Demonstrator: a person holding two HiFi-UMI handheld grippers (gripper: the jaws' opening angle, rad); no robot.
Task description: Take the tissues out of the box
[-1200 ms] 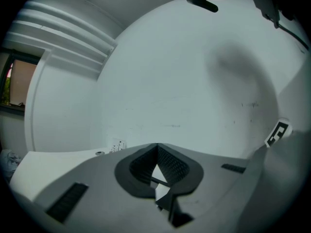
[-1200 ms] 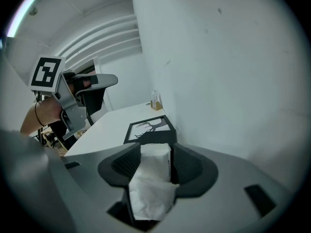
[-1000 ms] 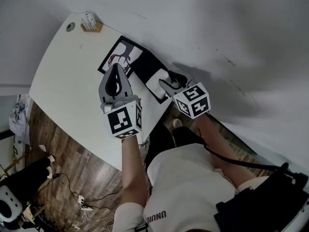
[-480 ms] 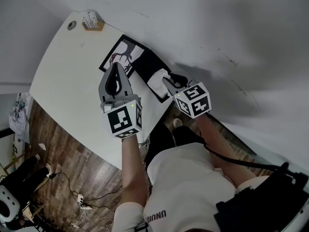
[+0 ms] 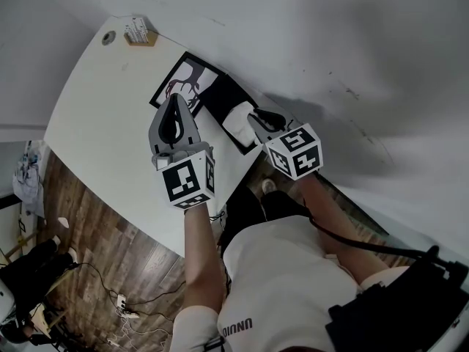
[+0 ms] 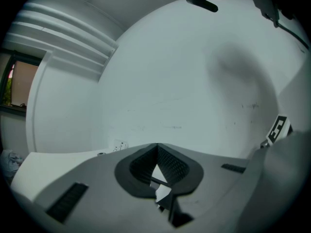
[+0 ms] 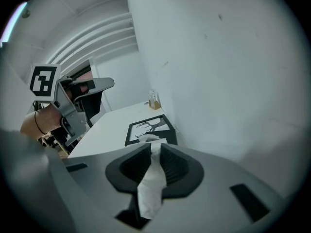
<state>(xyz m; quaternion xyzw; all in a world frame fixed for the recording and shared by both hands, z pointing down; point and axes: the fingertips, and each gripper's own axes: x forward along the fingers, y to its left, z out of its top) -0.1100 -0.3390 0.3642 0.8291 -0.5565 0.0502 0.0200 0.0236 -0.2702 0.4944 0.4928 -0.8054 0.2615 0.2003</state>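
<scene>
A black tissue box point(image 5: 222, 96) lies on the white table point(image 5: 102, 116) near its right edge, with a white tissue point(image 5: 237, 123) sticking out of it. My right gripper point(image 5: 256, 119) is right over that tissue. In the right gripper view the tissue point(image 7: 149, 178) runs as a crumpled strip between the closing jaws, and the ribbed pads point(image 7: 171, 165) pinch it. My left gripper point(image 5: 175, 103) hovers above the table to the left of the box. It is shut with nothing in it, and its tips point(image 6: 156, 145) meet.
A black-framed picture point(image 5: 182, 85) of a dark antlered figure lies beside the box. It also shows in the right gripper view as the framed picture point(image 7: 149, 128). A small wooden holder point(image 5: 138, 35) stands at the table's far corner. The wall runs close along the right, and wooden floor with cables lies below left.
The right gripper's jaws have come together from wide apart onto the tissue at the box. The left gripper has stayed almost still.
</scene>
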